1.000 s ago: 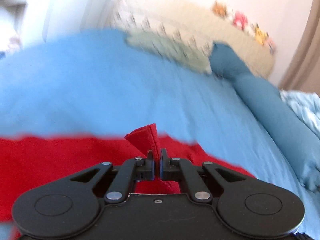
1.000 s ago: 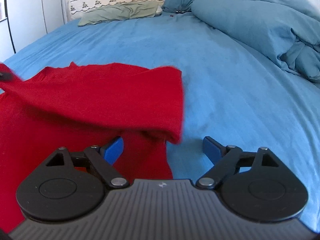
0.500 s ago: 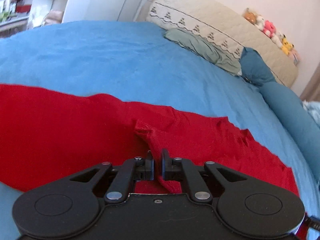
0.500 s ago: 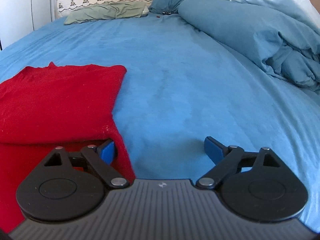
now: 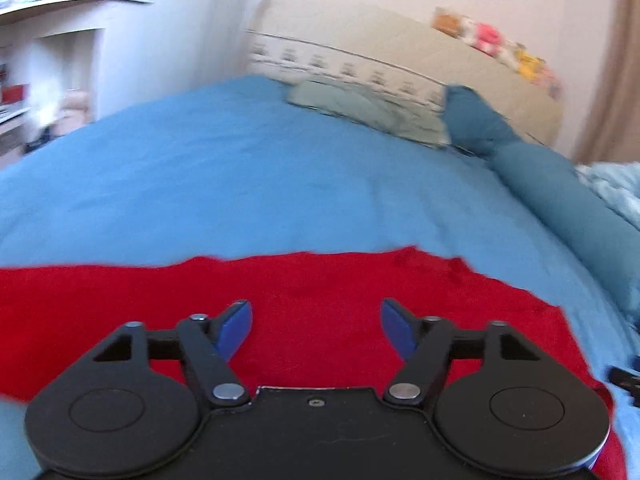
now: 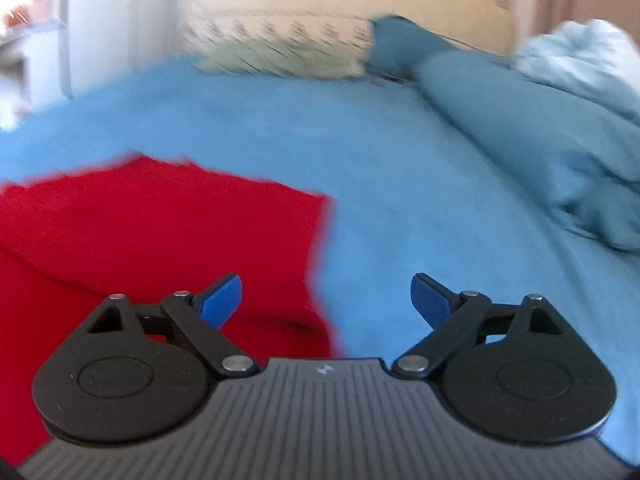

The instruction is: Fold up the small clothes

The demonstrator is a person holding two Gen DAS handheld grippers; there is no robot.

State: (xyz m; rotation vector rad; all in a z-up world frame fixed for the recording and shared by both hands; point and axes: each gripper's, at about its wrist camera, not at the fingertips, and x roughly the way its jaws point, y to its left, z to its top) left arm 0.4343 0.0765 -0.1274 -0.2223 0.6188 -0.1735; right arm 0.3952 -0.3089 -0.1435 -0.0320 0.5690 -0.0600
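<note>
Cloth (image 5: 320, 292): soft, light red knit, flat on bed (image 5: 240, 184); grip at an edge.
Left tongs (image 5: 316, 326): just opened wide, empty.
Right tongs (image 6: 326, 296): wide, empty.

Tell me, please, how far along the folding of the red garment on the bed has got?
Done: the red knit garment lies doubled on the blue bedsheet, one layer over another, its edge showing in the right wrist view. In hand: nothing; the left tongs have just been opening, with nothing between them, and the right tongs stand open too. Left: probably another fold to make it compact.
</note>
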